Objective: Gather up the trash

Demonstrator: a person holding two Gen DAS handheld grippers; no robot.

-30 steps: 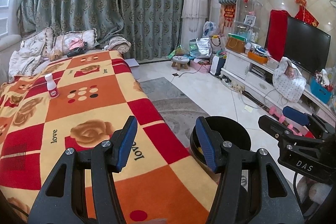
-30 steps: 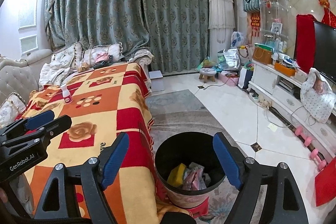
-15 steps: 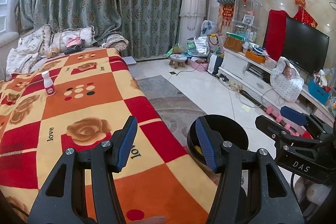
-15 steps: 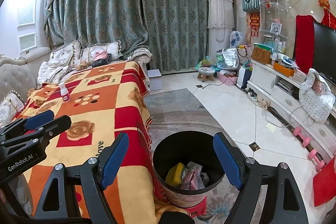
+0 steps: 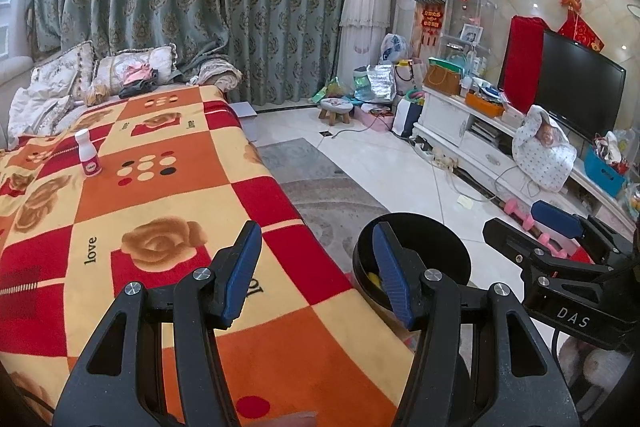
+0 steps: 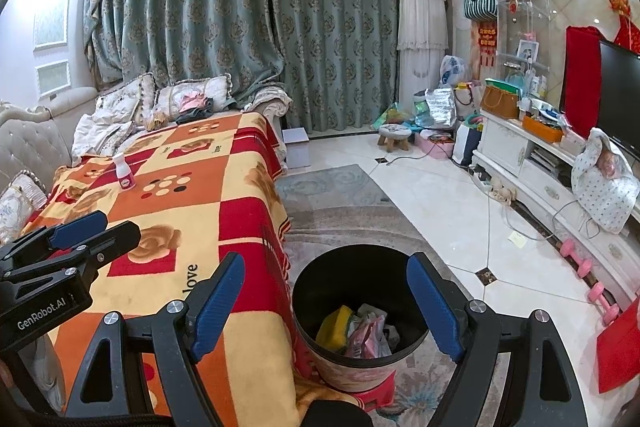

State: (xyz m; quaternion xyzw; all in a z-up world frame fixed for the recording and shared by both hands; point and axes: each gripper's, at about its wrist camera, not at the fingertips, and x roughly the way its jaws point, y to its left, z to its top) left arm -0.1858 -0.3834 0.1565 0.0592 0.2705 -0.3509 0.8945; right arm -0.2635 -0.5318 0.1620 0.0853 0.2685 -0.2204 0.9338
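Left wrist view
- Left gripper (image 5: pixel 316 241): jaws spread apart, nothing between the blue pads, poised over the near edge of the blanket.
- Blanket (image 5: pixel 168 195): orange, red and yellow checks with roses and the word "love", spread over a long surface that runs toward the curtains.
- Bottle (image 5: pixel 89 153): small and white with a pink label, standing upright on the blanket, far up on the left and well apart from both tools.
- Bin (image 5: pixel 452 239): black and round, on the floor just beside the blanket's right edge; a bit of yellow shows inside behind the right-hand finger.
- Right gripper (image 5: pixel 554 213): seen side-on at the right edge, beyond the bin; from this angle I cannot tell how its jaws stand.
- Television (image 5: pixel 580 83): dark screen on a white cabinet along the right wall.

Right wrist view
- Right gripper (image 6: pixel 326 279): jaws wide apart and empty, hovering over the mouth of the bin (image 6: pixel 320 275).
- Trash in the bin (image 6: pixel 360 327): a yellow piece, pink and white wrappers, lying at the bottom.
- Bottle (image 6: pixel 124 172): upright on the blanket (image 6: pixel 224 179), far side, near the cushions.
- Left gripper (image 6: pixel 96 227): at the left edge above the blanket, seen side-on.
- Rug (image 6: pixel 340 203): grey, patterned, under the bin and between the blanket and the white tiles.
- Curtains (image 6: pixel 256 27): grey-green, drawn shut across the back wall.
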